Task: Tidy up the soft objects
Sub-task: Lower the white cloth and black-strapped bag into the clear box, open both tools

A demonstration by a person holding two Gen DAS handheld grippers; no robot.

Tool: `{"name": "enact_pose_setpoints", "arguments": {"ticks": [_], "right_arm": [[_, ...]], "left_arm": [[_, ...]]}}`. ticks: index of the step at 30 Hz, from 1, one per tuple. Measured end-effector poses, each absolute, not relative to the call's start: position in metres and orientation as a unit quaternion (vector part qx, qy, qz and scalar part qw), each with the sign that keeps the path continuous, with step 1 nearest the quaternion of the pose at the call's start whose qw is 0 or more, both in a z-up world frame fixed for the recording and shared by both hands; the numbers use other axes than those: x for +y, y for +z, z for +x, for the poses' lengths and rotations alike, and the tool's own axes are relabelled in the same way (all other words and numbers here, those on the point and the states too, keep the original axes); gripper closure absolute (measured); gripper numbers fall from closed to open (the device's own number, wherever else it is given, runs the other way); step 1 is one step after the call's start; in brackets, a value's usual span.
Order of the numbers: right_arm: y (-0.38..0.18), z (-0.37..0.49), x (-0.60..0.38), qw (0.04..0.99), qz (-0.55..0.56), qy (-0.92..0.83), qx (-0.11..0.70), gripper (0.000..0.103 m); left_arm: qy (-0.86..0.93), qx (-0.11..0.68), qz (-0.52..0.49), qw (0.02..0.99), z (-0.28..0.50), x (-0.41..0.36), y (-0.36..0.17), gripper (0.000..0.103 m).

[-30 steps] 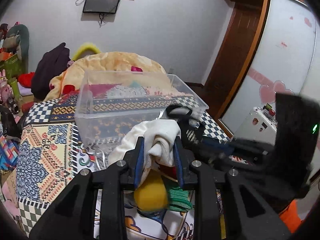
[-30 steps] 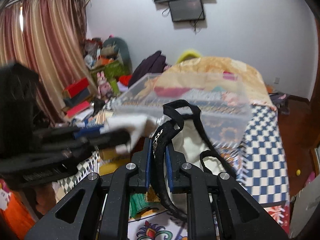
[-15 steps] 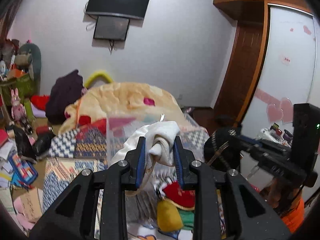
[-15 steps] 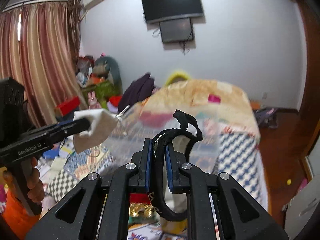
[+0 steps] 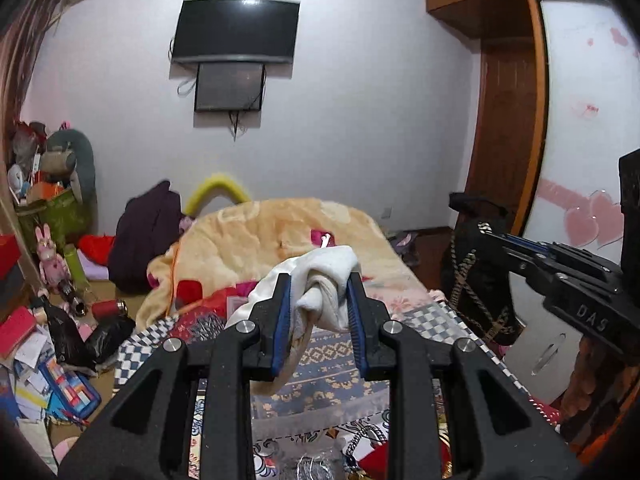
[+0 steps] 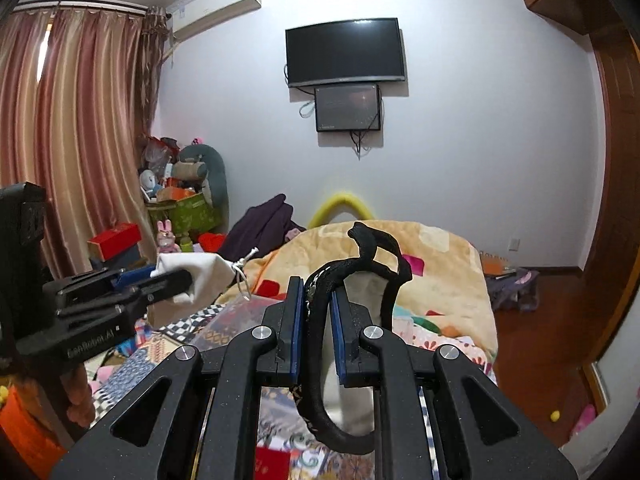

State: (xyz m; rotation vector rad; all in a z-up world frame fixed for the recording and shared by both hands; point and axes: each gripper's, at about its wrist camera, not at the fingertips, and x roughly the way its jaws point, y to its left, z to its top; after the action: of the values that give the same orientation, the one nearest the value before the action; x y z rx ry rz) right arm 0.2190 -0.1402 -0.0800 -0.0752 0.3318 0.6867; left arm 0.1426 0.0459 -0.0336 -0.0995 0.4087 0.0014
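My left gripper [image 5: 319, 300] is shut on a bunched white cloth pouch [image 5: 324, 280] with a drawstring, held in the air above the bed. It also shows in the right wrist view [image 6: 200, 276] at the left. My right gripper [image 6: 316, 312] is shut on the black strap [image 6: 320, 320] of a bag; the bag's white body [image 6: 360, 292] hangs behind the fingers. In the left wrist view the bag [image 5: 476, 276] hangs dark at the right. A clear plastic bin [image 5: 320, 400] lies low under my left gripper, partly hidden.
A patterned quilt [image 5: 332, 360] and a yellow blanket [image 5: 260, 240] cover the bed. Red and dark soft items [image 5: 372, 460] lie at the bottom edge. Clutter, toys and boxes [image 5: 48, 320] fill the floor at the left. A wardrobe [image 5: 580, 120] stands at the right.
Both grippers have risen well above the bin, each keeping its hold. The view now looks across the room, and the bin has dropped to the bottom of the frames.
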Motion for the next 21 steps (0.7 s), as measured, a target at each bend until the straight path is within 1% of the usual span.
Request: {"name": "enact_pose_setpoints", "arguments": {"ticks": [11,18,20,21], "right_arm": [[-0.137,0.257,-0.108,0.9,-0.065,0.346,0.256,0.091],[-0.155,0.272,-0.1,0.88,-0.085,0.35,0.308,0.091],[-0.158,0.273,-0.1,0.876,-0.088,0.351,0.32,0.091],[-0.159,0.273,-0.1,0.873,-0.09,0.352,0.325,0.091]], "left_arm": [[-0.019,0.305,-0.079,0.949,0.205,0.053,-0.091,0.077],[-0.03,0.36,-0.086,0.929,0.221,0.051,-0.121,0.076],[-0.035,0.37,-0.091,0.924,0.222,0.05,-0.126,0.075],[-0.038,0.374,-0.094,0.922,0.222,0.05,-0.128,0.071]]}}
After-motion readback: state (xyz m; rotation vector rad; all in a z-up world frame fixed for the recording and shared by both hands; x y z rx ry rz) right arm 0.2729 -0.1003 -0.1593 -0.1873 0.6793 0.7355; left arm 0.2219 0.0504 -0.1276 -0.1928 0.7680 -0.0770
